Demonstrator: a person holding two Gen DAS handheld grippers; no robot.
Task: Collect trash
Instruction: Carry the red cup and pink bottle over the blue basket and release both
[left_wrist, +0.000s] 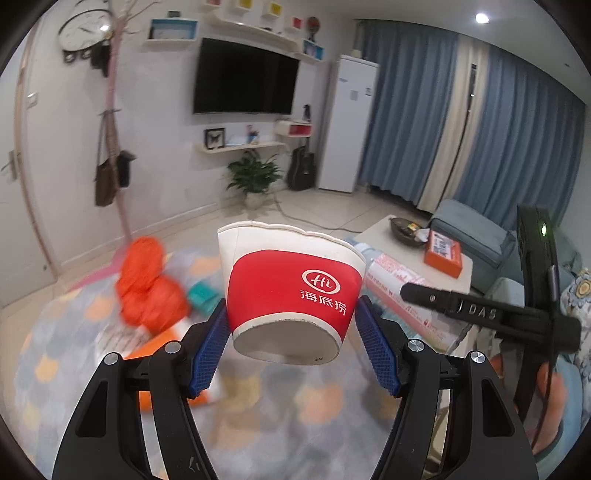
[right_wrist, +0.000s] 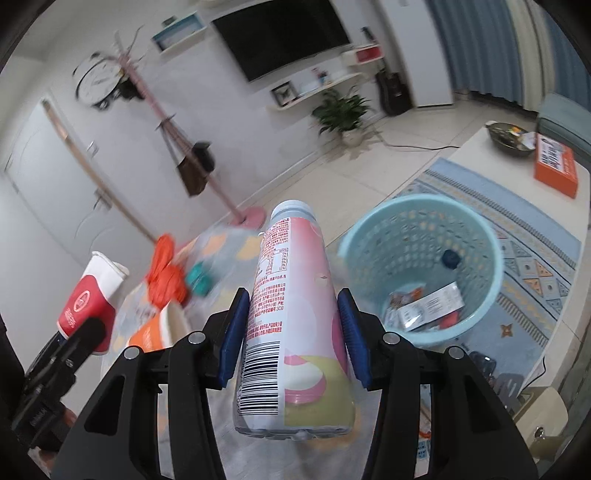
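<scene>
My left gripper (left_wrist: 291, 314) is shut on a red and white paper cup (left_wrist: 291, 291), its blue pads pressing the cup's lower sides, and holds it tilted above the rug. The same cup (right_wrist: 88, 299) shows at the left of the right wrist view. My right gripper (right_wrist: 291, 299) is shut on a plastic bottle (right_wrist: 295, 306) with a pink label and white cap. A light blue mesh basket (right_wrist: 417, 201) stands on the rug just right of the bottle, with wrappers (right_wrist: 428, 304) in its bottom.
An orange plastic bag (right_wrist: 166, 273), a teal object (right_wrist: 199, 277) and an orange and white cup (right_wrist: 155, 332) lie on the rug to the left. A low table (right_wrist: 491, 173) carries an orange box (right_wrist: 556, 166) and a dark bowl. A pink coat stand (right_wrist: 247, 216) rises behind.
</scene>
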